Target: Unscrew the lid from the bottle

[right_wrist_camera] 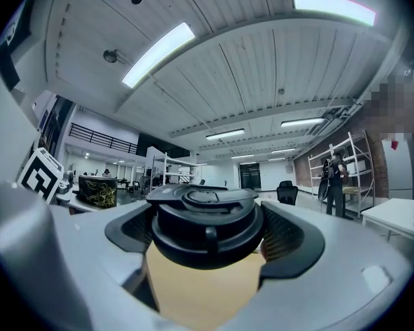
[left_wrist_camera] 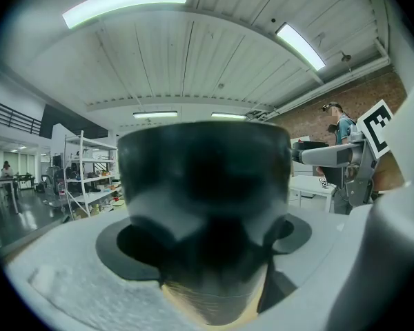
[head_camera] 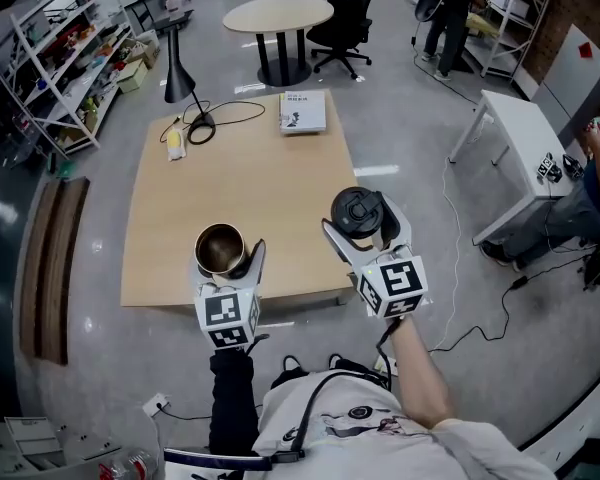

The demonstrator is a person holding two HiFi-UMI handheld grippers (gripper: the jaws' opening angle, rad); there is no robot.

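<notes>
1. The right gripper (right_wrist_camera: 210,234) has its jaws closed on the black lid (right_wrist_camera: 205,212); the dark pads (right_wrist_camera: 293,236) press on both its sides.
2. Below the lid a tan surface (right_wrist_camera: 200,288) shows.
3. Far behind, a person (right_wrist_camera: 334,185) stands beside a shelf rack (right_wrist_camera: 355,161).

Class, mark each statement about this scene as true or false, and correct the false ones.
1. The lid is screwed onto the bottle. False: the lid is in the right gripper, apart from the open-mouthed bottle.
2. The left gripper holds the bottle in its jaws. True.
3. A book lies on the table. True.
4. The office chair beside the round table is white. False: the office chair is black.
</notes>
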